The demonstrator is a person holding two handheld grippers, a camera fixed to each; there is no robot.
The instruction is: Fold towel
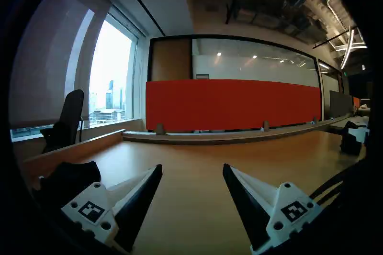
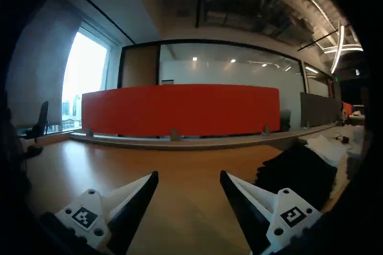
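My left gripper (image 1: 191, 166): fingers spread wide, nothing between them, bare wooden table (image 1: 201, 197) below. Red partition (image 1: 230, 104) straight ahead past fingertips. Window (image 1: 112, 83) and dark chair (image 1: 67, 123) off left-finger side.

My right gripper (image 2: 188, 173): fingers wide too, gripping nothing, same table beneath. Black towel stack (image 2: 297, 173) lies on table just outside my right finger. White towels (image 2: 330, 152) behind stack, farther out that side.

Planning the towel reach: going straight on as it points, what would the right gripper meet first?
Likely the red divider at the far edge of the table; ahead of the right gripper the way looks free. The black towels lie right of that line.
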